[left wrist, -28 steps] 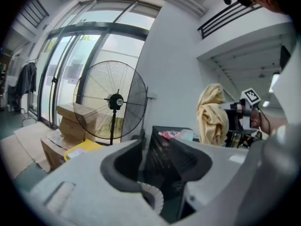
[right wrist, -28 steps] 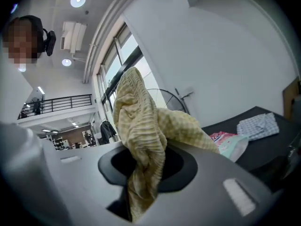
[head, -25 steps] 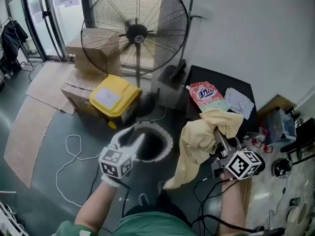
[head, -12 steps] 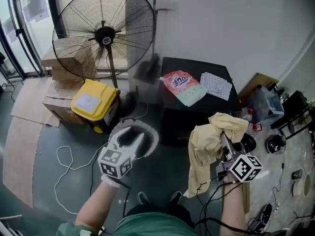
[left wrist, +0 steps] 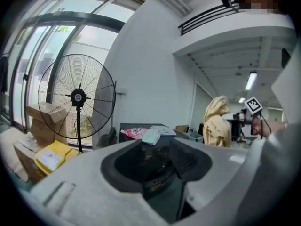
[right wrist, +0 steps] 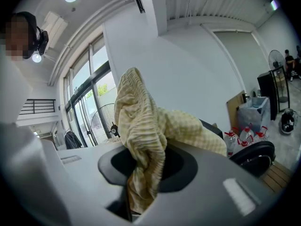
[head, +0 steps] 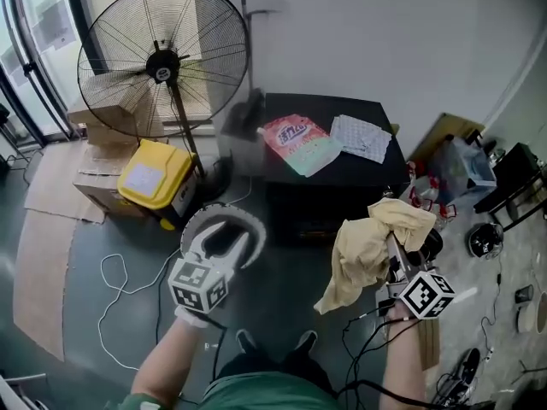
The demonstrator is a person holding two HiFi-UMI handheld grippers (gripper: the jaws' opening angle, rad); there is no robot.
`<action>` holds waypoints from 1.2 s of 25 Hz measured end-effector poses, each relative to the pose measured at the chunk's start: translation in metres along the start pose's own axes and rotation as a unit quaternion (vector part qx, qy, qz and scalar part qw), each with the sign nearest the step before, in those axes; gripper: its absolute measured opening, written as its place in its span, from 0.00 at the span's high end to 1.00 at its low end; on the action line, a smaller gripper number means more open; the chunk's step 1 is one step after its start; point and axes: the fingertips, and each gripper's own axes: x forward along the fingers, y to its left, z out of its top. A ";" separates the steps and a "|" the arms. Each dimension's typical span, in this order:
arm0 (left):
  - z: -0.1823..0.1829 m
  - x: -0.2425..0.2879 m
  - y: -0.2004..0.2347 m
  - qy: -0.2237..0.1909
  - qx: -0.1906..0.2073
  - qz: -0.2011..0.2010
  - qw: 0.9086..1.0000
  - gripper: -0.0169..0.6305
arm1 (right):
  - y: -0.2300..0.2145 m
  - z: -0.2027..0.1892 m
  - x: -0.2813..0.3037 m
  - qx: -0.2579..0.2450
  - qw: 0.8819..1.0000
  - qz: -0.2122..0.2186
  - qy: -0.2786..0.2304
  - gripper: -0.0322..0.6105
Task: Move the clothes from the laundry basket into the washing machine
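My right gripper (head: 395,244) is shut on a pale yellow checked cloth (head: 366,250), which hangs in a bunch to the left of the jaws. In the right gripper view the same cloth (right wrist: 141,126) fills the gap between the jaws of that gripper (right wrist: 141,171). My left gripper (head: 220,244) stands open and empty over a round white-rimmed basket (head: 253,225) on the floor. Nothing lies between the jaws of the left gripper (left wrist: 157,157). A black box-shaped unit (head: 359,171) stands ahead by the wall, with a pink pouch (head: 295,137) and a white sheet on top.
A large standing fan (head: 162,58), a yellow bin (head: 154,182) and cardboard boxes (head: 94,114) stand at the left. White cable (head: 115,272) loops over the grey floor. Bags, bottles and a dark chair base (head: 485,239) crowd the right side.
Both grippers have moved right across the room, so the fan and the yellow bin now sit further left. The yellow cloth stays in the right gripper. The left jaws stay open.
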 end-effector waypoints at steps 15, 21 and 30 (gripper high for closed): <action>-0.023 0.055 -0.093 0.016 -0.005 0.062 0.998 0.69 | -0.096 0.000 0.018 0.024 0.997 0.069 0.036 0.80; -0.051 0.062 -0.082 0.034 -0.019 0.069 0.997 0.69 | -0.110 -0.026 0.050 0.038 0.996 0.062 0.047 0.80; -0.090 0.101 -0.041 0.056 -0.043 0.032 0.997 0.69 | -0.123 -0.047 0.096 0.070 0.997 0.024 0.028 0.80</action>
